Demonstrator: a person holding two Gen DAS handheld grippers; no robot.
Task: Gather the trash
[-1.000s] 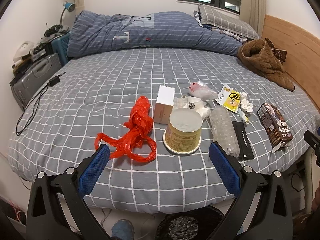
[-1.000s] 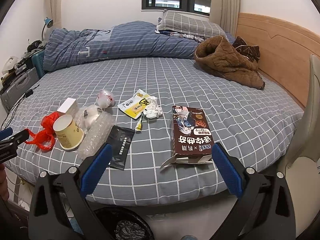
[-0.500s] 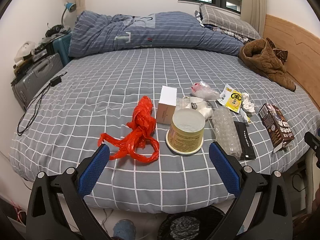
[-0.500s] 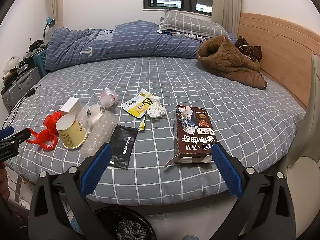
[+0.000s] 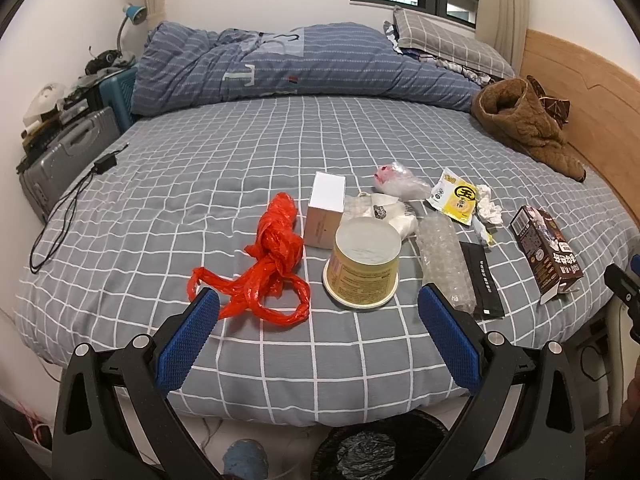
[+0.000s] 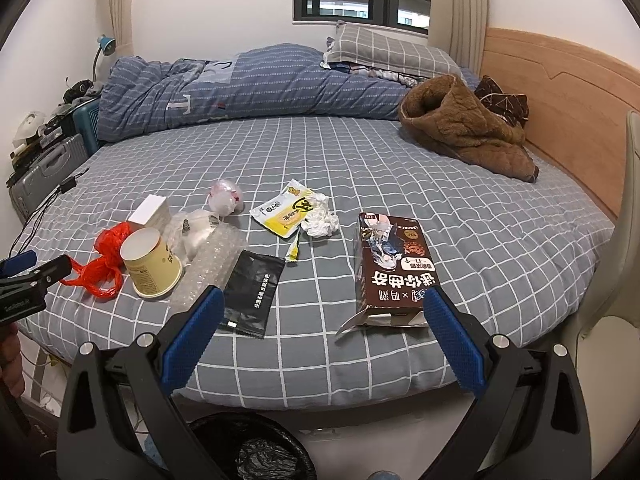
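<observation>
Trash lies on the grey checked bed. In the left wrist view I see a red plastic bag (image 5: 276, 264), an upturned yellow paper cup (image 5: 365, 266), a small white box (image 5: 326, 210), bubble wrap (image 5: 444, 258), a black sachet (image 5: 482, 280) and a brown carton (image 5: 546, 254). My left gripper (image 5: 318, 304) is open, just short of the bag and cup. My right gripper (image 6: 322, 300) is open in front of the brown carton (image 6: 394, 268) and black sachet (image 6: 252, 292). A yellow packet (image 6: 286, 212) and crumpled tissue (image 6: 320, 222) lie further back.
A bin lined with a black bag (image 6: 256, 448) stands on the floor under the bed's edge, also seen as the bin (image 5: 372, 448). A folded blue duvet (image 5: 300, 64), a brown jacket (image 6: 464, 136), a suitcase (image 5: 60, 164) and a charger cable (image 5: 68, 208) are around.
Both grippers have moved slightly nearer to the bed, so the trash sits a little larger in view. Nothing was grasped or shifted.
</observation>
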